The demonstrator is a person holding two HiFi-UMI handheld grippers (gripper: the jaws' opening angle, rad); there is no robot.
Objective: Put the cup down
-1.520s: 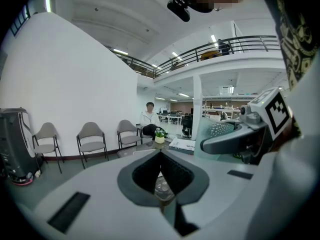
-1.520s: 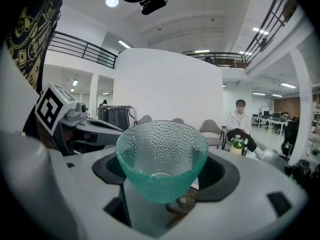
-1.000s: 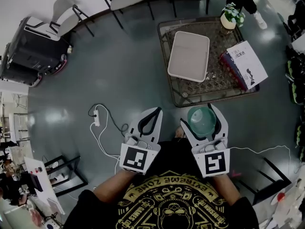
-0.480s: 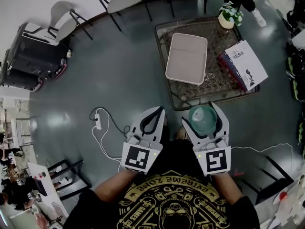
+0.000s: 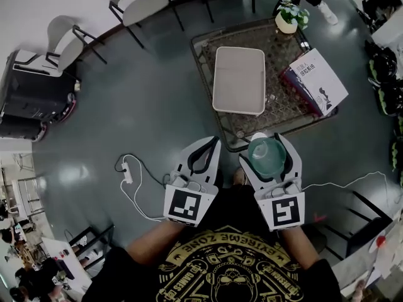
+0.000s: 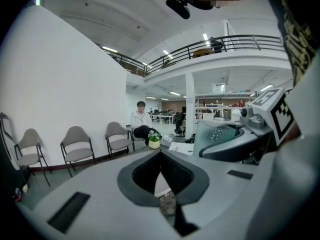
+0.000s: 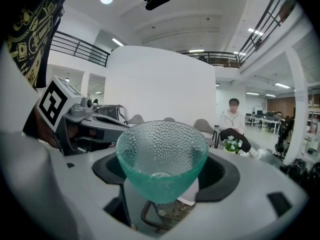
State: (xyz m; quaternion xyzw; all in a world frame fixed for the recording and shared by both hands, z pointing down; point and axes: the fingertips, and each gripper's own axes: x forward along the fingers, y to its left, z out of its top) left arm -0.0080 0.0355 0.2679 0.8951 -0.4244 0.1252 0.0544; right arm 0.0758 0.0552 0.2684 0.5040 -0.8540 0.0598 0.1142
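A teal, dimpled glass cup (image 5: 266,156) is held upright between the jaws of my right gripper (image 5: 269,156), which is shut on it just off the near edge of the low table (image 5: 234,138). The right gripper view shows the cup (image 7: 161,159) filling the space between the jaws, mouth up. My left gripper (image 5: 200,156) hangs over the floor to the left of the table, its jaws closed together with nothing in them. From the left gripper view, the cup (image 6: 216,135) appears at the right.
On the table lie a white tray (image 5: 238,80), a book (image 5: 315,79) and a small potted plant (image 5: 288,14). Chairs (image 5: 140,6) line the far wall. A power strip with white cable (image 5: 128,170) lies on the floor at left. A person sits on a chair (image 7: 233,127).
The table has shifted nearer and leftward in the head view as I moved forward. The cup now sits at the table's near edge. Both grippers keep their states.
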